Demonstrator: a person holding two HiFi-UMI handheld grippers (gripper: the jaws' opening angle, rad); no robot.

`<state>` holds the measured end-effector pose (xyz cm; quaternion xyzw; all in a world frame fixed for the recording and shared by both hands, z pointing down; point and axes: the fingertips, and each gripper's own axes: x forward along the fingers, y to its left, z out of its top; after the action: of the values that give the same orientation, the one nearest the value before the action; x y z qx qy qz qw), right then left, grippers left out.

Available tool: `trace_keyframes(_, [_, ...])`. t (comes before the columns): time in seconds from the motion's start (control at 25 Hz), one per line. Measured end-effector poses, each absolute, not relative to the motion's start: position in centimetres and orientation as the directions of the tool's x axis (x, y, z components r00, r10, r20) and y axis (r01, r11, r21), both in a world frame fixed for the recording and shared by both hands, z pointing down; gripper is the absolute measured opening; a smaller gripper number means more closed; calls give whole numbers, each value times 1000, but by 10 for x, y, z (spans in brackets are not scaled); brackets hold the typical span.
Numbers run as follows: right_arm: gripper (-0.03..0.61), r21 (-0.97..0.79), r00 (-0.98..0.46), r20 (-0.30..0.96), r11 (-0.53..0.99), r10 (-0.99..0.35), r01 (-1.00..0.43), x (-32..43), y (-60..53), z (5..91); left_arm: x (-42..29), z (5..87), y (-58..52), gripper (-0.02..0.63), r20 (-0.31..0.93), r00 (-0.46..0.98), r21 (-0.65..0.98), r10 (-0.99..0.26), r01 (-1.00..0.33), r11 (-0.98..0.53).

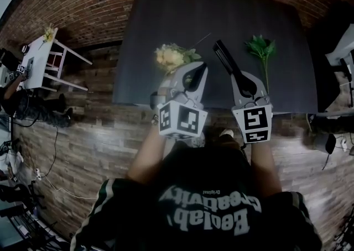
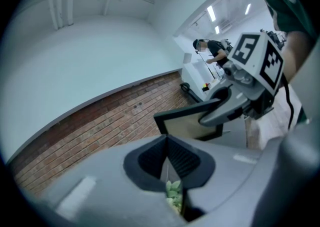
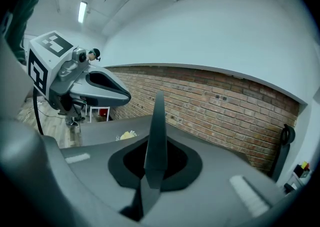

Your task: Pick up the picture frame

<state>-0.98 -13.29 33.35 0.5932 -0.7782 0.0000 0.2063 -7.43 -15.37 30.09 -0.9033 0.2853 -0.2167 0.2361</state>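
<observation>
My right gripper [image 1: 239, 76] is shut on the lower edge of the black picture frame [image 1: 225, 57], which sticks out edge-on above the dark table [image 1: 166, 23]. In the right gripper view the frame [image 3: 159, 121] stands as a thin black blade between the jaws of the right gripper [image 3: 155, 156]. The left gripper view shows the frame's pale face [image 2: 192, 123] held by the right gripper [image 2: 212, 116]. My left gripper [image 1: 197, 71] is shut on a thin stem, with the yellow flower bunch [image 1: 171, 56] at its tip. Green leaves [image 2: 174, 195] show just under its jaws.
A green leafy sprig [image 1: 260, 48] lies on the table to the right of the frame. A white side table [image 1: 47, 59] with a small flower stands at the far left on the wood floor. A brick wall [image 3: 225, 106] runs behind the table.
</observation>
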Motion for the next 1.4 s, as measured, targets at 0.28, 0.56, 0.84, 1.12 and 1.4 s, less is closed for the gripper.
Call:
trace_keyframes(0.28, [17,257,-214,321,303,-923,-918,-15,-132,327,-82,297,-153,3,249,740,-543,-625,-428,-723])
trace_keyframes(0.56, [17,264,-228,326,320,-918,-910,-21,-126,328,-78,301,-146,3,254,744,-538,-617,-422,-730])
trace_keyframes(0.84, [18,274,-227,338,326,-913,-905,-16,-118,333,-67,305,-137,3,256,754,-527,-605,-416,-741])
trace_keyframes(1.12, [17,281,-225,342,327,-913,-902,-12,-112,333,-60,306,-130,3,254,763,-519,-594,-411,-750])
trace_keyframes(1.4, [17,285,-227,338,330,-913,-900,-10,-109,332,-59,307,-127,3,258,757,-521,-600,-414,-746])
